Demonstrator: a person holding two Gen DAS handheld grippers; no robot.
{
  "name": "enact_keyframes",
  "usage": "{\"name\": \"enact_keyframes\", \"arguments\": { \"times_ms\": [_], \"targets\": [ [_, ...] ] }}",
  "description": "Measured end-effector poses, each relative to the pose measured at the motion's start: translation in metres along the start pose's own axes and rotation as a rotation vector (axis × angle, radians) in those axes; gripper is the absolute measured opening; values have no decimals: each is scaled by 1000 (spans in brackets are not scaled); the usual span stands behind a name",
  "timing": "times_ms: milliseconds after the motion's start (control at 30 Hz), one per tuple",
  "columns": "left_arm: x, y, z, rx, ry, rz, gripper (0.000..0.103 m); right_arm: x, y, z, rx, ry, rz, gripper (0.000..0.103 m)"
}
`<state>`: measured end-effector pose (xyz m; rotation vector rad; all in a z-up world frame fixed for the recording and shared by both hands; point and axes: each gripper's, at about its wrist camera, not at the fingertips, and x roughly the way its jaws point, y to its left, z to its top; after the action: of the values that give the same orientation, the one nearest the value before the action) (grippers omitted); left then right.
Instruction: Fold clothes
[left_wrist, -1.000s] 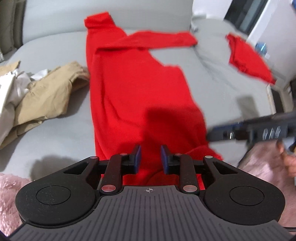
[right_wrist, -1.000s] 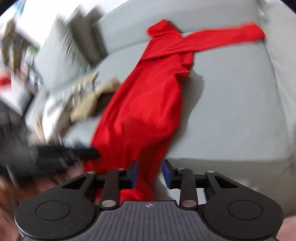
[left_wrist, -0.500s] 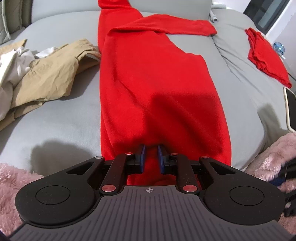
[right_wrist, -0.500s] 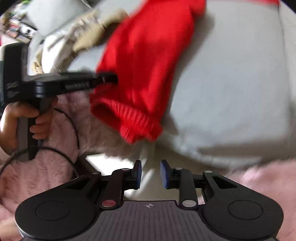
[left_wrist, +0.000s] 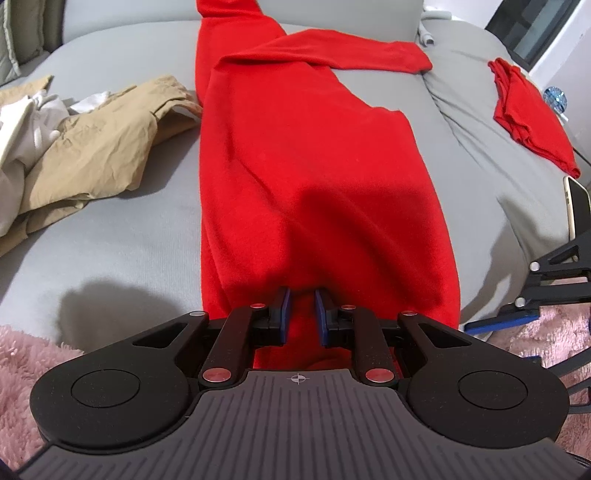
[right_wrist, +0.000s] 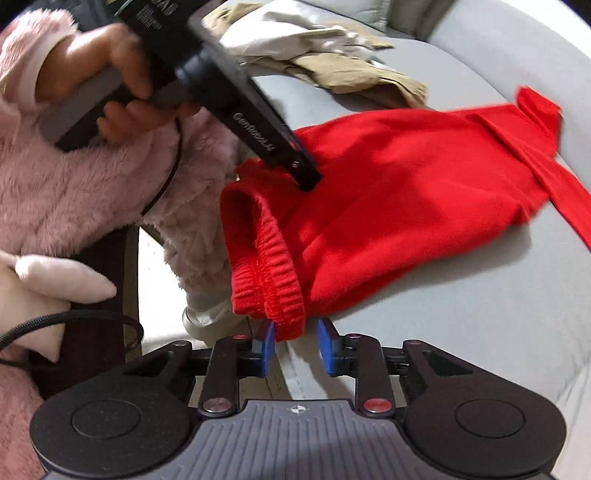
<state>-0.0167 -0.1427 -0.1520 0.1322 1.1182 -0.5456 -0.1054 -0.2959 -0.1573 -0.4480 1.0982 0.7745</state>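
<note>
Left wrist view, left to right: pink fuzzy fabric (left_wrist: 22, 354) at the bottom corner, tan trousers (left_wrist: 92, 147) with white cloth (left_wrist: 22, 122) heaped on the grey sofa (left_wrist: 122, 236). Red sweater (left_wrist: 306, 177) lies lengthwise down the middle of the seat, one sleeve folded across toward the right, hem end hanging over the front edge. Left gripper (left_wrist: 301, 314) has its jaws narrow with hem fabric between the blue pads; looks pinched. Small red garment (left_wrist: 528, 118) sits well apart on the right, phone (left_wrist: 574, 206) at the edge.

Right wrist view: left hand (right_wrist: 110, 74) grips the left tool's handle, its tip on the sweater's hem. Ribbed hem (right_wrist: 266, 280) droops off the sofa edge. Right gripper (right_wrist: 296, 349) is parted moderately, hem corner just at the gap, not clamped.
</note>
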Motion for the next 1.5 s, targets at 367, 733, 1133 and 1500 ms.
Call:
{"name": "enact_keyframes", "arguments": {
  "times_ms": [367, 733, 1133, 1500],
  "targets": [
    [1, 0, 0, 4, 1, 3, 21, 11, 19, 18, -210, 128, 109, 44],
    [1, -1, 1, 2, 2, 1, 21, 8, 4, 26, -204, 157, 151, 21],
    [0, 0, 1, -4, 1, -8, 20, 18, 35, 34, -299, 197, 120, 5],
    [-5, 1, -2, -36, -17, -5, 20, 22, 113, -13, -166, 199, -532, 0]
  ]
}}
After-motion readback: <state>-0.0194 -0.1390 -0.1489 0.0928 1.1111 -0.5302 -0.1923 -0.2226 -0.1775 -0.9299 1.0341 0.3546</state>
